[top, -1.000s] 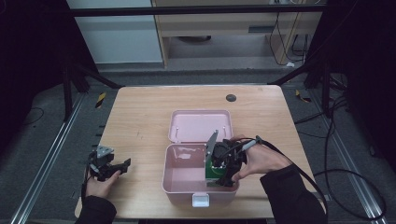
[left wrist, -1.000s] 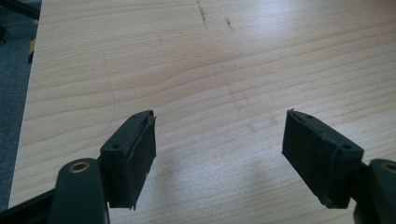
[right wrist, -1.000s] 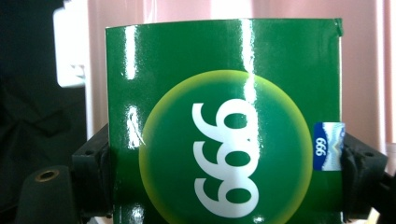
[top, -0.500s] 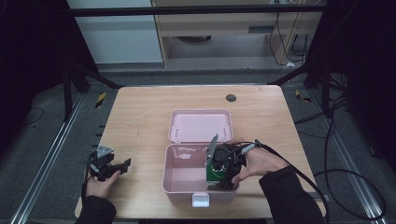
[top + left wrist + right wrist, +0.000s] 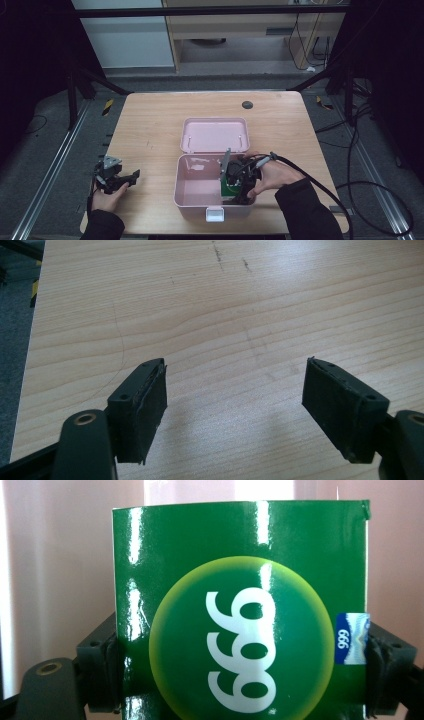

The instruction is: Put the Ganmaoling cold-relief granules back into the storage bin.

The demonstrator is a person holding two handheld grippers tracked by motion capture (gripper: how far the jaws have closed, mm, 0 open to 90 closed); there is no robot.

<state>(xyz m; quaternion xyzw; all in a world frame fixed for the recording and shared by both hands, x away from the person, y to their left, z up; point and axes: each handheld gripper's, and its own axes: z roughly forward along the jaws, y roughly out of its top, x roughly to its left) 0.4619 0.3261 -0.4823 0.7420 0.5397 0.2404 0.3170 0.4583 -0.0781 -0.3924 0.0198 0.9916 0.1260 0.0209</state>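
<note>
A pink box [image 5: 187, 192] lies open on the table, its lid [image 5: 215, 135] tilted back. My right gripper [image 5: 235, 182] reaches down into the box's right side, shut on a glossy green carton [image 5: 230, 190]. In the right gripper view the green carton [image 5: 240, 610], printed with a yellow-green disc and white "999", fills the space between both jaws, with the pink box wall [image 5: 55, 570] behind it. My left gripper [image 5: 125, 181] rests near the table's front left corner. It stands open [image 5: 235, 405] over bare wood.
The wooden table [image 5: 150, 125] has a small dark round disc [image 5: 247, 104] near its far edge. Cables trail off the right side onto the grey floor [image 5: 370, 150]. Metal rails run along both sides of the table.
The right gripper has sunk lower into the pink box with the green carton. The left gripper has stayed in place.
</note>
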